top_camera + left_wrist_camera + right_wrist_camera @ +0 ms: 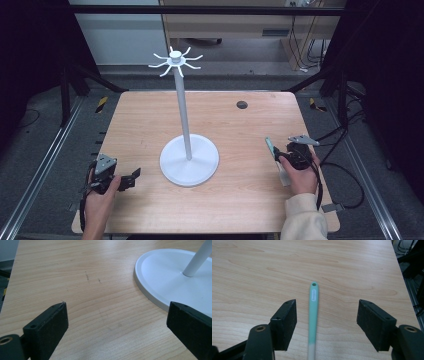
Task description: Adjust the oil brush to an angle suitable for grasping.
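Right gripper (327, 322), near edge of the bench (240, 200): jaws spread wide, straddling a slender utensil handle (313, 312) without touching it. The handle is teal along its far length and pale toward the near end; its long axis runs between the jaws and away from the person, and the far tip, pierced by a small hole, points toward the far bench edge. In the high view the handle (270, 147) lies at the right side of the bench beside the right hand (302, 175). Left gripper (117, 322): jaws wide apart, holding nothing, over bare wood just beside the round base of the white stand (189, 160). The stand's pole rises upright to a crown of hooks (175, 61).
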`<state>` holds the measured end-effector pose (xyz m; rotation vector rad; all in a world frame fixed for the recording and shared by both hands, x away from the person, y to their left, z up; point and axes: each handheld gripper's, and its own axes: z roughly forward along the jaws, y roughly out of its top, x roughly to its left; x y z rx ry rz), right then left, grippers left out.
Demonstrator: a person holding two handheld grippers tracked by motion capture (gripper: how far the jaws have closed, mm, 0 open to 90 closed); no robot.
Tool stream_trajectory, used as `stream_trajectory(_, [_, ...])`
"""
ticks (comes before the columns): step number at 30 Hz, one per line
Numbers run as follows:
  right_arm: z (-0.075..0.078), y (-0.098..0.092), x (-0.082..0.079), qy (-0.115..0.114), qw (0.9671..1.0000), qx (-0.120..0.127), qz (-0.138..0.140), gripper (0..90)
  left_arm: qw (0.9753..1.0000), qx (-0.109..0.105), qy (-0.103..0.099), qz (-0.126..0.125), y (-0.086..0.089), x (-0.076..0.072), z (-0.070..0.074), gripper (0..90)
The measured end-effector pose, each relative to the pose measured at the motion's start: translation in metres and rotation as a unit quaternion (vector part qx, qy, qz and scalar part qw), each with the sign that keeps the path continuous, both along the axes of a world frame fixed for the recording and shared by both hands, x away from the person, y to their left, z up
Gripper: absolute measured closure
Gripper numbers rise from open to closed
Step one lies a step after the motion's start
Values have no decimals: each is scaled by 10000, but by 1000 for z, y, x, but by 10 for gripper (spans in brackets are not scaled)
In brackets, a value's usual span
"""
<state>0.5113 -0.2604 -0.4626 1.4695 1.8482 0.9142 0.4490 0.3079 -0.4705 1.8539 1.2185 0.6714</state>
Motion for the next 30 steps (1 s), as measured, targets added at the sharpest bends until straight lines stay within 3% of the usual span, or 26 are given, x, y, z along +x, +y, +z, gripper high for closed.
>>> stream_trajectory(4, [8, 9, 2, -123, 9997, -116, 160, 397, 10000, 56, 14, -28, -3, 1, -1, 32])
stream_trajectory(6, [16, 19, 6, -229, 9990, -191, 343, 474, 9999, 91, 27, -53, -3, 1, -2, 32])
stream_trajectory(9, [29, 33, 20, -189, 9976, -218, 623, 577, 9999, 105, 39, -56, -4, 0, -2, 32])
stream_trajectory(10, [32, 41, 31, -67, 9967, -260, 767, 677, 9999, 96, 32, -28, -3, 0, -3, 32])
stream_trajectory(15, [15, 51, 46, 363, 9938, -302, 1010, 865, 9999, 126, 42, 64, 0, -5, -2, 32])
stream_trajectory(17, [6, 52, 47, 627, 9901, -564, 1124, 884, 9999, 126, 58, 52, -1, -5, -2, 32])
stream_trajectory(19, [-1, 48, 47, 834, 9885, -603, 1107, 891, 9999, 147, 61, 43, -1, -5, -2, 32])
stream_trajectory(25, [-9, 29, 46, 901, 9916, -423, 824, 900, 9999, 151, 23, 19, -3, -4, -1, 32])
stream_trajectory(30, [-13, 22, 47, 1042, 9911, -391, 724, 900, 9999, 168, 14, -5, -3, -3, -1, 33])
